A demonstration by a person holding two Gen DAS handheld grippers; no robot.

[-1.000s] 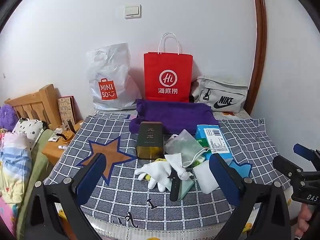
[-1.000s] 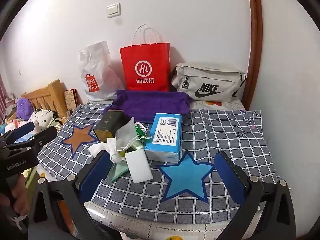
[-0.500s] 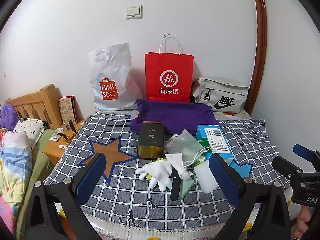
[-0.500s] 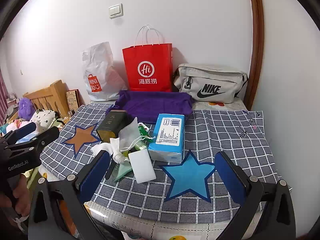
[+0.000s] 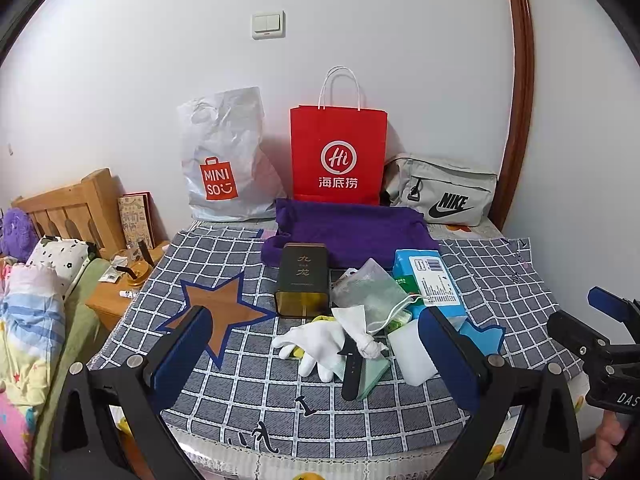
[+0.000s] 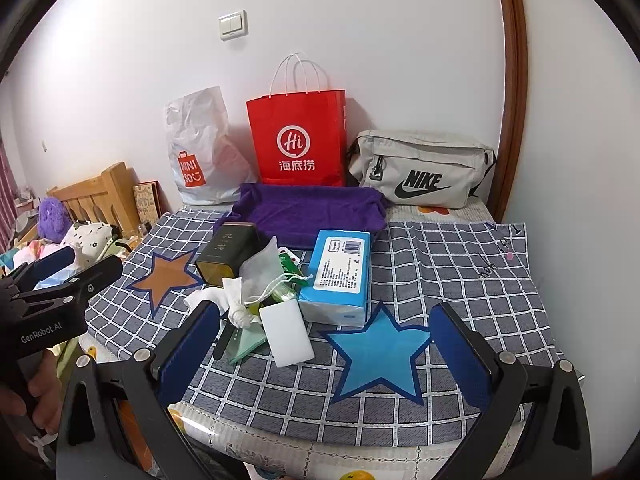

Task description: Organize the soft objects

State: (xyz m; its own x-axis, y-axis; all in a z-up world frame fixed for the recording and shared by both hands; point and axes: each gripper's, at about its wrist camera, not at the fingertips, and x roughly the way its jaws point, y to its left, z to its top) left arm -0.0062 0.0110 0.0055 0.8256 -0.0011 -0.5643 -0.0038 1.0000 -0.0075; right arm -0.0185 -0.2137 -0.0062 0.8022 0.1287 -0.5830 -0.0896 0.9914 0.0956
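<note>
Both grippers, left gripper (image 5: pixel 316 354) and right gripper (image 6: pixel 324 344), have edged closer, gaping wide.

Both wrist cams face wall over table (image 5: pixel 400 408), prob. mid-range; share pile.

The white glove (image 6: pixel 200 298) lies mostly hidden behind the right gripper's finger; the small print on the tissue pack (image 6: pixel 338 270) is unreadable.

Checked cloth (image 5: pixel 400 408) over the table, under purple towel (image 5: pixel 352 232), tin (image 5: pixel 302 280), tissue pack (image 6: pixel 340 276).
</note>
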